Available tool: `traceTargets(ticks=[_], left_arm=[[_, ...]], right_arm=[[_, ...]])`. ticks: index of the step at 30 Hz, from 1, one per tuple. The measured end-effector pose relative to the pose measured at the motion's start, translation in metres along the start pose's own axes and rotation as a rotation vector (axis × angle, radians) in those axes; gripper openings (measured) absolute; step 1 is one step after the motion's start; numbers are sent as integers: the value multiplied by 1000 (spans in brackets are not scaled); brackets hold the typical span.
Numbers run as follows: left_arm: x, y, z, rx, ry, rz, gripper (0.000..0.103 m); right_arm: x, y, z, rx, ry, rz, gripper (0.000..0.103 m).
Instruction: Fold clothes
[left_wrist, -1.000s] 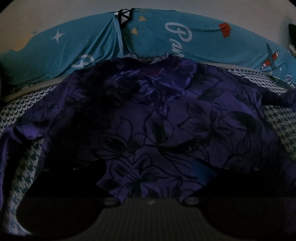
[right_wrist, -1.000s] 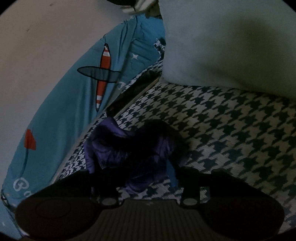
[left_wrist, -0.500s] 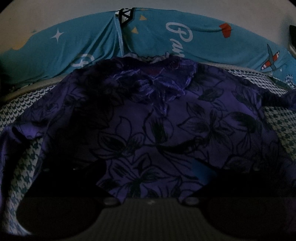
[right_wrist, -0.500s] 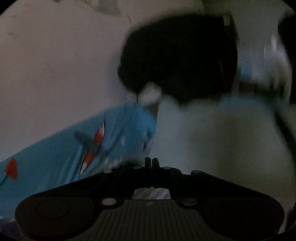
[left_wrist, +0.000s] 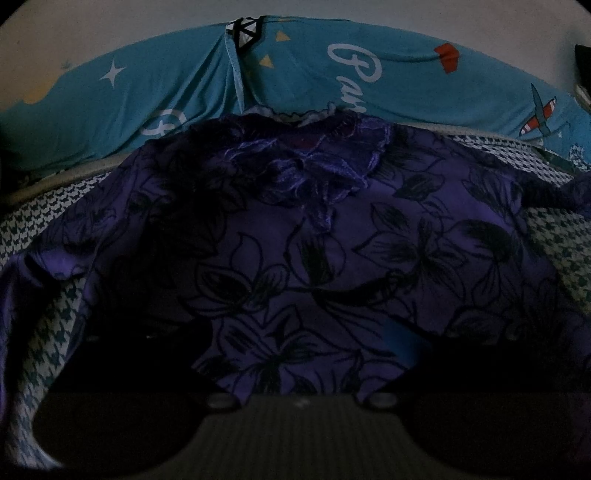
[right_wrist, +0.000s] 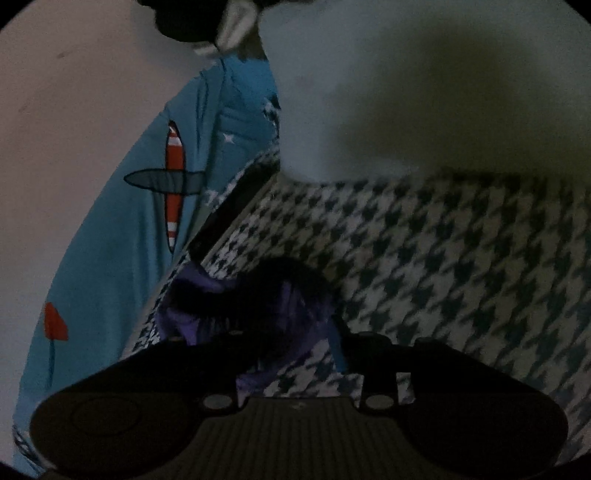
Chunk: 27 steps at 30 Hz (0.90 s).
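Left wrist view shows us a purple top (left_wrist: 332, 236) with a dark flower print, spread flat on a houndstooth sheet (left_wrist: 554, 236). Its neckline, trimmed with shiny lace, points away from us toward a blue pillow (left_wrist: 177, 92) printed with stars and little planes, which lies along the pale wall. Our left gripper (left_wrist: 299, 354) sits low over the near hem, with cloth running between its two fingers. Everything is so dark there that we cannot tell whether the pads press on the cloth or stand apart.

On the right wrist view, our right gripper (right_wrist: 284, 347) hangs over a bunched purple end of the top (right_wrist: 266, 306), probably a sleeve, lying on the sheet (right_wrist: 461, 258) near its edge, just beside the pillow (right_wrist: 122, 229). The jaws are opening. The cloth lies between the fingers and just ahead of them, and we see a gap of sheet beside the right finger (right_wrist: 338, 347), so the pads are not pressing on it.
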<state>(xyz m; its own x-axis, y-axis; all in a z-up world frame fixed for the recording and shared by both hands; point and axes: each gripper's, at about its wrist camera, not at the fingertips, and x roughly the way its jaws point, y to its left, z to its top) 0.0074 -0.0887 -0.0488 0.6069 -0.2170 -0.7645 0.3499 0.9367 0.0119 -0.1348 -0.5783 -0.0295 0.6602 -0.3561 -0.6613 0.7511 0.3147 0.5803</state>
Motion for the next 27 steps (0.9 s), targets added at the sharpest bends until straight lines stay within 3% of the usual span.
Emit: traceTargets(ticks=[6,10,13,16,20,24,27], left_arm=[[0,0,0,-3,1,-2,103],[0,1,0,-2,-2,-2,103],[1,0,0,1,-1,2,103],[1,0,0,2,-2,4,103],[1,0,1,2,-2,3,103],[1,0,0,8,-2,6,103],[1,0,0,10,-2,5,103]], right_arm=[[15,-5,-13,93,58,44,40],[24,-7,-16,156,22,97,39],[23,-4,-14,154,-1,111,8],[12,8,-7,82,-75,108,7],[-22,35,1,-100,-259,-5,7],[-49,57,-2,-270,-427,-193,6],[-49,70,-9,-374,-420,-315,7]])
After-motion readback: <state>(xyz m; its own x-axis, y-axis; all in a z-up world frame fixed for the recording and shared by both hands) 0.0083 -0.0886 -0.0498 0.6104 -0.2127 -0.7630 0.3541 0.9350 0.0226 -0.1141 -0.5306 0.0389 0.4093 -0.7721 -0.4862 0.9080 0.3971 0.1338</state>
